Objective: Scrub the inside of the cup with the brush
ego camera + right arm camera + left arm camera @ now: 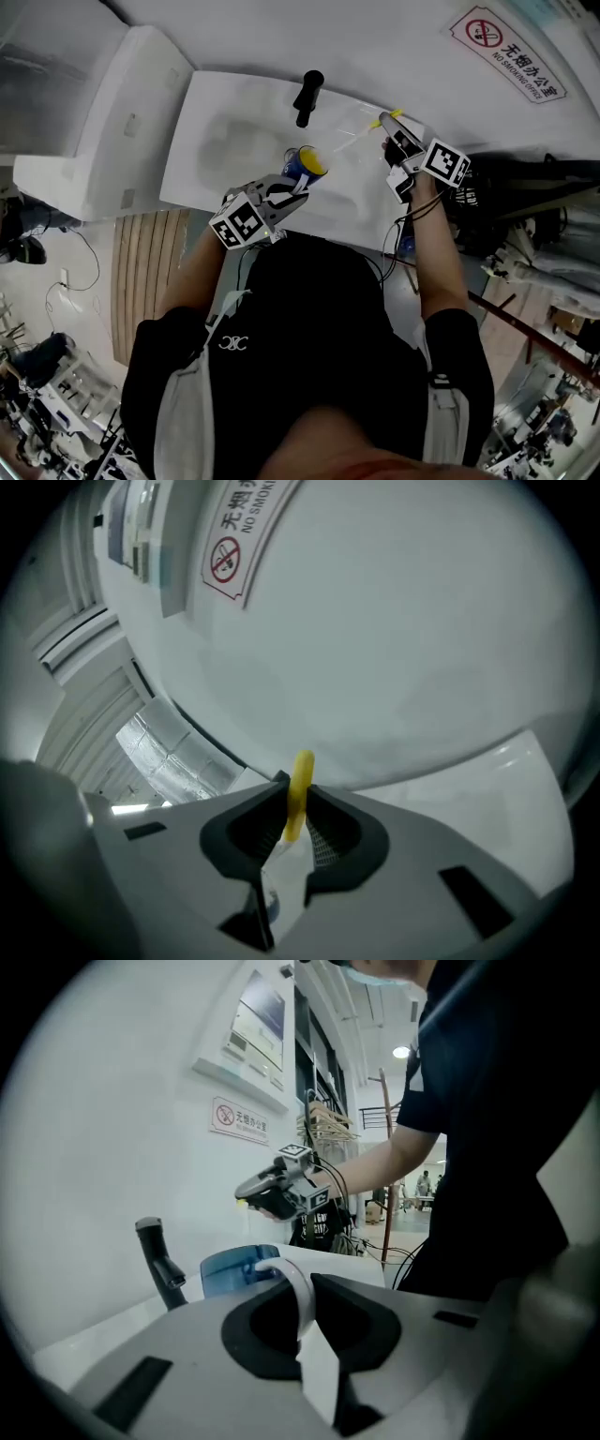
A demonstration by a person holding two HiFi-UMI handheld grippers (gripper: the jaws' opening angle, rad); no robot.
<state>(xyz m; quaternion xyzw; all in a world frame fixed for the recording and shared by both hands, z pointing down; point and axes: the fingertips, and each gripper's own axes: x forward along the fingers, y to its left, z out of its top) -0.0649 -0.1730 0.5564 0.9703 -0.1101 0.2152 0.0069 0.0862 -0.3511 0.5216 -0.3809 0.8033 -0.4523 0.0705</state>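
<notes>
Head view | left gripper (292,187) angled inward, jaws clamping cup (306,163) handle | right gripper (394,131) outstretched, seemingly level, jaws pinching brush (388,116)

Bare sink basin (230,141) left of the cup (307,162), black faucet (307,96) upright at the far rim

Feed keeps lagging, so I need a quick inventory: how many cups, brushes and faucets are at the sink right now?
cup: 1
brush: 1
faucet: 1
total: 3
</notes>
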